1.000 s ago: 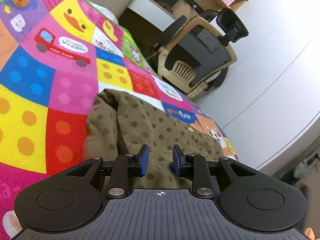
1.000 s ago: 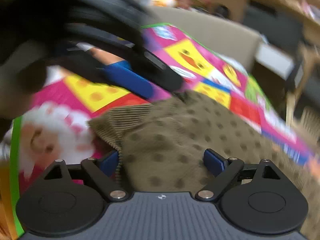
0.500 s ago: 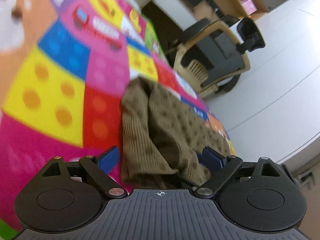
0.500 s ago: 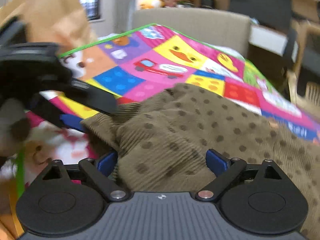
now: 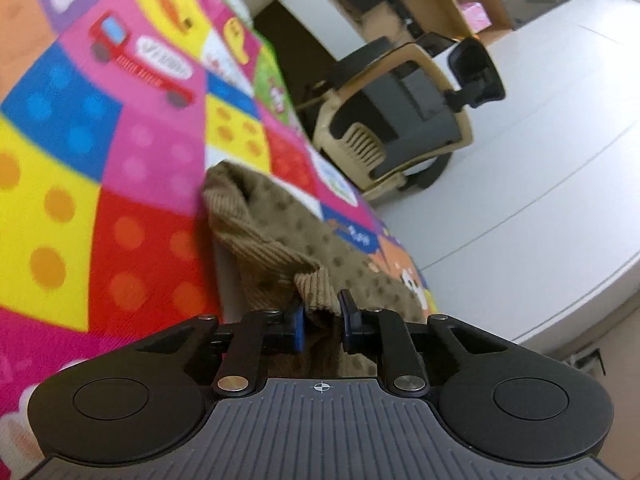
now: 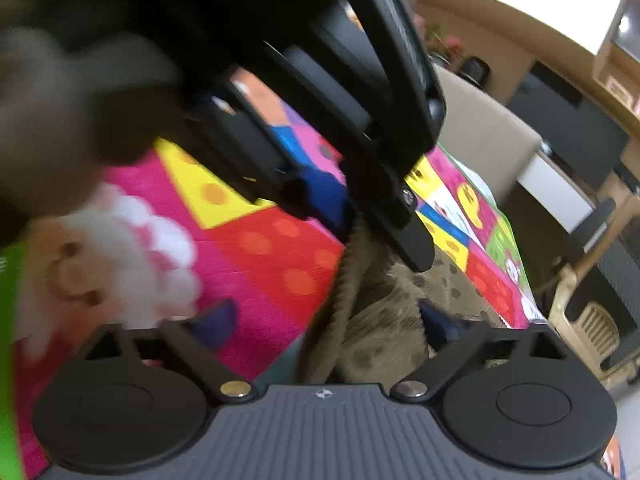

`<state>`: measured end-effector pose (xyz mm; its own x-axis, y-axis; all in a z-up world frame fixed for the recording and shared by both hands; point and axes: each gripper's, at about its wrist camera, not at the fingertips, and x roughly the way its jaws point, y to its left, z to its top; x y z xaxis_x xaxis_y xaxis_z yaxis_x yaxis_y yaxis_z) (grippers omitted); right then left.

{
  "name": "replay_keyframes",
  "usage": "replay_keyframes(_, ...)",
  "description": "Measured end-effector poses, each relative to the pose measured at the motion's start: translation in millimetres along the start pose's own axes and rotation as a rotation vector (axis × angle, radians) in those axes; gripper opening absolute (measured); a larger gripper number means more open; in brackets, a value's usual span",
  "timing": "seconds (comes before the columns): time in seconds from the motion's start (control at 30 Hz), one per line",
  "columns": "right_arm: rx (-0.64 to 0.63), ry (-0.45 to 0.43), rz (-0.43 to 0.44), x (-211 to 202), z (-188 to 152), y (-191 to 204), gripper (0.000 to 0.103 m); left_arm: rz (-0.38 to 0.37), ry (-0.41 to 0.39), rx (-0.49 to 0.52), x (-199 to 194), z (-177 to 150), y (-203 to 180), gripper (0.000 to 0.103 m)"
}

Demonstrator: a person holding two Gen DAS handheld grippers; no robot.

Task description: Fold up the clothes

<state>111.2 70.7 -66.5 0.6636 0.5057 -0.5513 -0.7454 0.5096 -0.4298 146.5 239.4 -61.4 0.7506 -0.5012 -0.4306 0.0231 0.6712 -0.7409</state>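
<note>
Brown dotted corduroy garment (image 5: 280, 232), bunched on a bright patchwork play mat (image 5: 132, 184) at centre frame of the left wrist view, ribbed cuff pulled toward the lens. Left claw (image 5: 321, 318), low centre, clamped on a fold of that ribbed edge, blue pads (image 5: 298, 322) pressed against the cloth from both sides. Beige and black office chair (image 5: 404, 120) tipped into the upper right of that view, pale floor (image 5: 540, 168) sweeping behind it.

Right claw (image 6: 324, 322), bottom centre of the right wrist view, spread wide, one blue pad (image 6: 216, 322) low left over the pink mat square, the other low right against the cloth. Same garment (image 6: 372, 320) hanging as a narrow vertical drape between them, touching neither side clearly because of blur. Left claw (image 6: 324, 196) seen again from outside, filling the upper left and centre, gripping the top of the drape. Beige sofa back (image 6: 484, 140) beyond the mat at upper right; cartoon sheep panel (image 6: 104, 264) smeared at left edge.
</note>
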Motion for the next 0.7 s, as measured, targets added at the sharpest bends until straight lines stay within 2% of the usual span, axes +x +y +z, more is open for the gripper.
replay_keyframes(0.07, 0.061, 0.016, -0.018, 9, 0, -12, 0.035, -0.002, -0.004, 0.019, -2, 2, -6, 0.018)
replay_keyframes(0.1, 0.1, 0.015, -0.022, 9, -1, -19, 0.031, 0.003, -0.004, 0.029, -2, 3, -9, 0.019)
replay_keyframes(0.17, 0.191, -0.02, 0.002, -2, -4, -38, 0.02, -0.013, -0.039, 0.044, -10, 7, -17, 0.034)
replay_keyframes(0.23, 0.269, -0.089, -0.034, -26, -6, -61, 0.02, -0.042, -0.097, 0.058, -21, 12, -28, 0.061)
replay_keyframes(0.3, 0.352, -0.163, -0.084, -52, -11, -91, 0.019, -0.066, -0.168, 0.067, -33, 19, -40, 0.073)
replay_keyframes(0.37, 0.446, -0.223, -0.151, -84, -26, -125, 0.019, -0.085, -0.249, 0.072, -45, 25, -54, 0.078)
replay_keyframes(0.43, 0.527, -0.24, -0.227, -112, -52, -158, 0.019, -0.108, -0.28, 0.077, -49, 29, -68, 0.088)
replay_keyframes(0.53, 0.664, -0.197, -0.3, -146, -103, -200, 0.019, -0.116, -0.258, 0.114, -40, 27, -89, 0.093)
replay_keyframes(0.7, 0.795, -0.003, -0.401, -151, -190, -232, 0.019, -0.09, -0.116, 0.147, 10, 11, -110, 0.094)
